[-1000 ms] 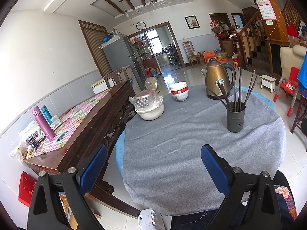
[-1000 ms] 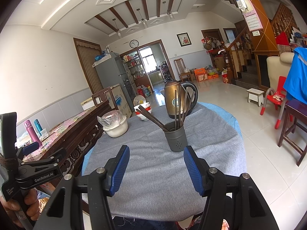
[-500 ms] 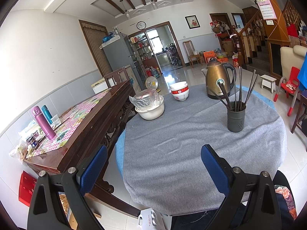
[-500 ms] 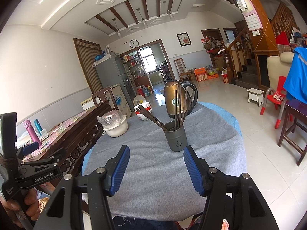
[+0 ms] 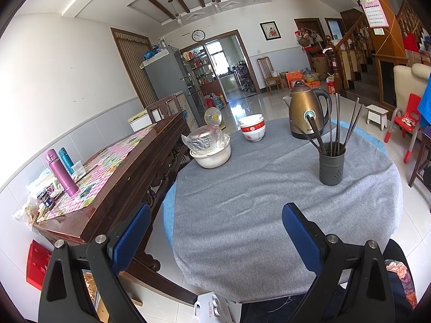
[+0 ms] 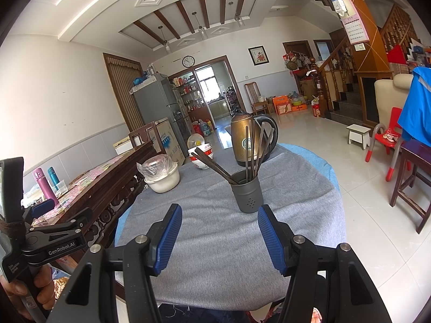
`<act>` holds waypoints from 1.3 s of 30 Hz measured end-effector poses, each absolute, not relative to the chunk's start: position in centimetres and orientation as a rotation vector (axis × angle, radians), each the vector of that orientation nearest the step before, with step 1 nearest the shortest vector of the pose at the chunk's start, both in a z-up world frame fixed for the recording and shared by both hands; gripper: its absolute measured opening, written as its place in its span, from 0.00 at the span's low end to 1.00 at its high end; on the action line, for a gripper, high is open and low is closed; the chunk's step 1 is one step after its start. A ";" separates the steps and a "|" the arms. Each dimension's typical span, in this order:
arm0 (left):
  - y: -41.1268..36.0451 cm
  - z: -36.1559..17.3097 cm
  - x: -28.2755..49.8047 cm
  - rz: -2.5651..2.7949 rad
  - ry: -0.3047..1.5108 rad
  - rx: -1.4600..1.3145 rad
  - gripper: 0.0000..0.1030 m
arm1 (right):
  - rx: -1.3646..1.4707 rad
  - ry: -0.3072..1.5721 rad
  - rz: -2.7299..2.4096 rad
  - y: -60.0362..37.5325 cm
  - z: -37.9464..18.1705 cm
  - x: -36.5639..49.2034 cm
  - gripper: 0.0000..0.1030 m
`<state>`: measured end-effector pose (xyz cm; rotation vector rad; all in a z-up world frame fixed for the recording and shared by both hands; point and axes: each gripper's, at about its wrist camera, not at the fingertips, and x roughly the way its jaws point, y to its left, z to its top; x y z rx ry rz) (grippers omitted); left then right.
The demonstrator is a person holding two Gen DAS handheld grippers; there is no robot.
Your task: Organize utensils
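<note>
Chopsticks' (image 6: 252, 158) lower ends hidden inside holder (image 6: 247, 195); kettle (image 6: 242, 140) partly occluded.

Both views were bright and sharp, daylit from the far doorway window (image 5: 215, 53), which glared off the tiled floor (image 5: 242, 99). Fisheye bending curved the walls, and the corners went black.

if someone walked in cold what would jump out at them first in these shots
A dark holder bristling with chopsticks stands mid-table on the grey cloth, straight ahead of the open right gripper. Behind it stands a bronze kettle, with white bowls to its left.
</note>
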<state>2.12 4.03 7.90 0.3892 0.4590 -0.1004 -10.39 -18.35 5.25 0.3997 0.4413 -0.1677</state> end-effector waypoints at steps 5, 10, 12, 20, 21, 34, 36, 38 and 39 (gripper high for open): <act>4.1 7.9 2.1 -0.101 0.460 0.389 0.95 | 0.400 0.441 -0.169 -18.3 5.3 -10.4 0.61; 4.1 7.9 2.2 -0.101 0.459 0.387 0.95 | 0.400 0.440 -0.170 -18.4 5.1 -10.3 0.61; 4.0 7.9 2.2 -0.098 0.456 0.390 0.95 | 0.400 0.439 -0.171 -18.3 5.1 -10.3 0.61; 3.9 8.0 2.1 -0.098 0.454 0.390 0.95 | 0.400 0.439 -0.171 -18.4 5.1 -10.4 0.61; 3.9 8.0 2.1 -0.098 0.453 0.389 0.95 | 0.401 0.440 -0.171 -18.4 5.1 -10.4 0.61; 4.0 8.1 2.1 -0.098 0.458 0.389 0.95 | 0.403 0.442 -0.170 -18.2 5.0 -10.3 0.61; 4.0 8.1 2.1 -0.098 0.459 0.389 0.95 | 0.402 0.441 -0.172 -18.1 5.0 -10.3 0.61; 4.0 8.1 2.2 -0.098 0.460 0.388 0.95 | 0.405 0.441 -0.171 -18.2 5.0 -10.3 0.61; 4.0 8.1 2.2 -0.099 0.460 0.387 0.95 | 0.406 0.441 -0.172 -18.1 4.9 -10.3 0.61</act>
